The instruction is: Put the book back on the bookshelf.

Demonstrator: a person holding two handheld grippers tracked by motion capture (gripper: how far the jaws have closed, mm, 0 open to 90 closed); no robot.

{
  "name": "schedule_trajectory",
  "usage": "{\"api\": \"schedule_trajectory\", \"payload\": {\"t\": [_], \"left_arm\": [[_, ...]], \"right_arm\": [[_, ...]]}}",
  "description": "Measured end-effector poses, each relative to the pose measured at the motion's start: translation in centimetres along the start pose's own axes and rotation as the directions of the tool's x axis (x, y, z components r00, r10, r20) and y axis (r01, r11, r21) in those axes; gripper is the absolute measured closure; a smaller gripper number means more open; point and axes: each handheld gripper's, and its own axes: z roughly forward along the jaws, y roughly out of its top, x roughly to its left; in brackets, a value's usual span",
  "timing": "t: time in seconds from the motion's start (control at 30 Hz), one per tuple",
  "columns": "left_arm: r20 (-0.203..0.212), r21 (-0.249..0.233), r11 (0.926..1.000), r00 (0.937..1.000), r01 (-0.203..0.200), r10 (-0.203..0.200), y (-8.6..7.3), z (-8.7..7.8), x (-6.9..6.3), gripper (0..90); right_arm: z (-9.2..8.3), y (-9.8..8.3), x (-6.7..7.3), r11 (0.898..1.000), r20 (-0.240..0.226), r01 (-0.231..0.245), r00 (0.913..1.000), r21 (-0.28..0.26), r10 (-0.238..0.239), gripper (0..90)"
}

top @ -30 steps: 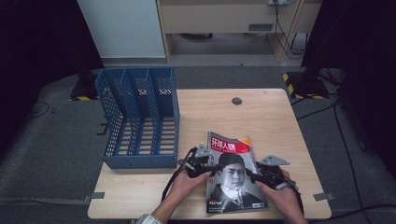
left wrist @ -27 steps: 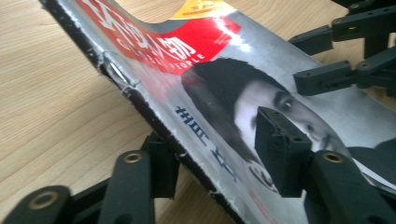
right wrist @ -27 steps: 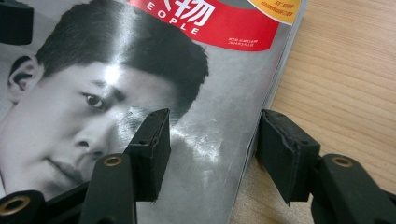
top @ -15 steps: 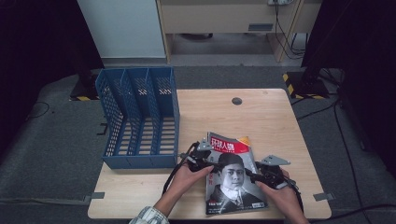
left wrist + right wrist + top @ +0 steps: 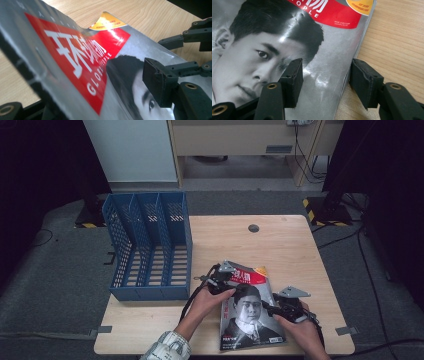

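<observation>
The magazine [image 5: 248, 312] lies at lower centre on the worktop [image 5: 290, 245]: light, floppy, glossy-slick. Grip its edges. Left gripper [image 5: 223, 279] jaws spread, lifting the left edge; right gripper [image 5: 270, 308] jaws spread, straddling the right edge.

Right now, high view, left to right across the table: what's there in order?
blue file rack → left gripper → magazine → right gripper

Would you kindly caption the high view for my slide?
Two hand-held grippers work a magazine on a wooden table beside a blue file rack.
</observation>
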Motion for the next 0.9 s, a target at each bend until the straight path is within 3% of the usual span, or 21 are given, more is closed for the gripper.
{"api": "schedule_trajectory", "payload": {"t": [0.3,0.4,0.5,0.67,0.9], "left_arm": [[0.008,0.026,0.9994,0.9997,-0.023,0.023,0.2,0.5,0.0,41.1],[0.034,0.036,0.9993,0.9994,0.004,-0.006,0.1,0.7,0.3,42.7],[0.055,0.055,0.9979,0.9978,0.034,-0.037,0.1,0.9,0.4,36.7],[0.048,0.064,0.9966,0.9973,0.052,-0.055,0.0,1.1,0.7,33.4],[0.061,0.057,0.9969,0.9964,0.055,-0.059,-0.2,1.0,0.6,37.9]], "right_arm": [[0.0,0.0,0.0,1.000,-0.001,-0.003,1.0000,-0.001,0.003,44.3],[0.0,0.0,0.0,1.000,-0.003,-0.004,1.0000,-0.001,0.004,44.4],[0.0,0.0,0.0,1.000,-0.003,-0.001,1.0000,0.000,0.001,44.4],[0.0,0.0,0.0,1.000,-0.005,-0.001,1.0000,0.000,0.001,44.5],[0.0,0.0,-0.1,1.000,-0.007,-0.001,1.0000,-0.002,0.001,44.4]]}}
